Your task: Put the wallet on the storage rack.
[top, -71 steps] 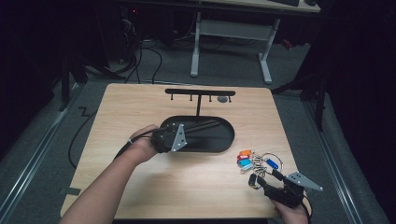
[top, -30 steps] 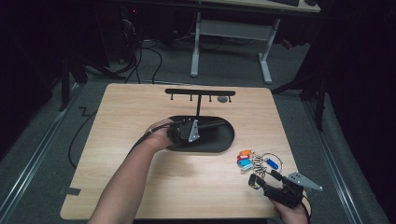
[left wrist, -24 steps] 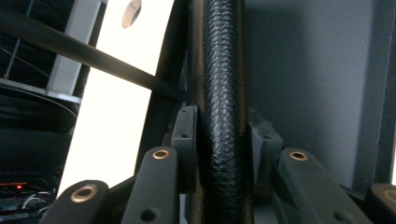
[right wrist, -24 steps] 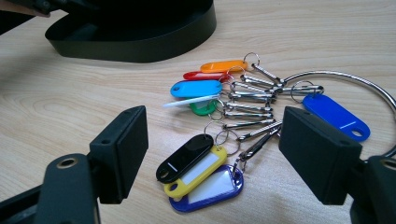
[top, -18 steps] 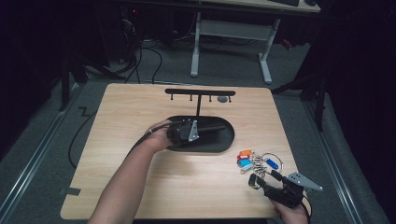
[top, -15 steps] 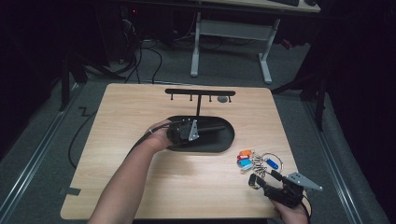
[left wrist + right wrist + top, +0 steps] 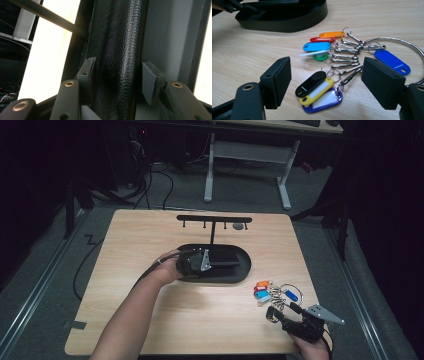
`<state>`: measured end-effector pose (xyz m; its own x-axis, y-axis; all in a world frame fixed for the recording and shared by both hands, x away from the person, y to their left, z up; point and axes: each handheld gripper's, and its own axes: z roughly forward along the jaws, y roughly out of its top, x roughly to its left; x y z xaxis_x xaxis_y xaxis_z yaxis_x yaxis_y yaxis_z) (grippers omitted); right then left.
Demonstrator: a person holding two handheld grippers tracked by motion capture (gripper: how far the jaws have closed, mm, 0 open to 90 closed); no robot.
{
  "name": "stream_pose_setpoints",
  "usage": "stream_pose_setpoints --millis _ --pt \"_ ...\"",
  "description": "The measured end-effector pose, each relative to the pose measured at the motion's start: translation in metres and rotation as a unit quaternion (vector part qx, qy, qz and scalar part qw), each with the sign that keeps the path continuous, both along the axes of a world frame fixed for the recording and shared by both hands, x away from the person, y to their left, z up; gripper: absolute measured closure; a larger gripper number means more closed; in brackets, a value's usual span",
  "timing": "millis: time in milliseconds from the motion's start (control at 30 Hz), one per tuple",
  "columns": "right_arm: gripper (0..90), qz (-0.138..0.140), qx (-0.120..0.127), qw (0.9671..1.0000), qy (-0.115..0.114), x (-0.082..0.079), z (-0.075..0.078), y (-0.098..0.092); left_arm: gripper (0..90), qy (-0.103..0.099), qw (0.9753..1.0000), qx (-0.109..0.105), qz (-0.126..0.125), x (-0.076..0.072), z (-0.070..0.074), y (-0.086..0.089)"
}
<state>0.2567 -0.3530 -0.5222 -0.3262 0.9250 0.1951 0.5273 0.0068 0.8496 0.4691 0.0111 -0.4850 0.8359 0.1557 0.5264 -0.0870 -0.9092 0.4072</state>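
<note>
A bunch of keys point(image 7: 273, 292) with coloured tags point(image 7: 319, 47) on a big metal ring lies on the table at the right. My right gripper point(image 7: 283, 312) rests just in front of it, open. Its jaws stand wide to either side of the black, yellow and blue tags point(image 7: 318, 91) without touching them. A black oval tray point(image 7: 243, 271) holds the foot of a T-shaped key rack point(image 7: 214, 219). My left gripper point(image 7: 204, 260) is over the tray's left half. Its pads point(image 7: 86, 72) press on both sides of a black leather-grained piece point(image 7: 113, 57).
The wooden table point(image 7: 150, 235) has bare room at the left and along the front. Its right edge is near the right hand. A small grey disc point(image 7: 239, 226) lies under the rack's right end. A desk frame point(image 7: 247, 152) stands on the floor behind.
The left gripper moved right from the tray's left end over the tray, then stayed still for the last second. The right gripper and the keys have not moved.
</note>
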Motion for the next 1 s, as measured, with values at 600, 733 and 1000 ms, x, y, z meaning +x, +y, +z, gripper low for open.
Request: stream_pose_setpoints --millis 600,733,1000 --pt "24.5 -0.001 -0.004 1.0000 0.002 -0.001 0.000 0.002 51.8 0.014 0.9976 -0.067 0.013 -0.029 0.007 0.015" --pt "24.5 -0.003 -0.007 1.0000 0.000 -0.001 0.000 -0.001 51.9 0.014 0.9964 -0.081 0.021 -0.045 0.008 0.023" --pt "24.8 -0.010 -0.011 0.9999 0.005 -0.003 0.000 -0.005 51.7 0.019 0.9887 -0.139 0.052 -0.077 0.000 0.052"
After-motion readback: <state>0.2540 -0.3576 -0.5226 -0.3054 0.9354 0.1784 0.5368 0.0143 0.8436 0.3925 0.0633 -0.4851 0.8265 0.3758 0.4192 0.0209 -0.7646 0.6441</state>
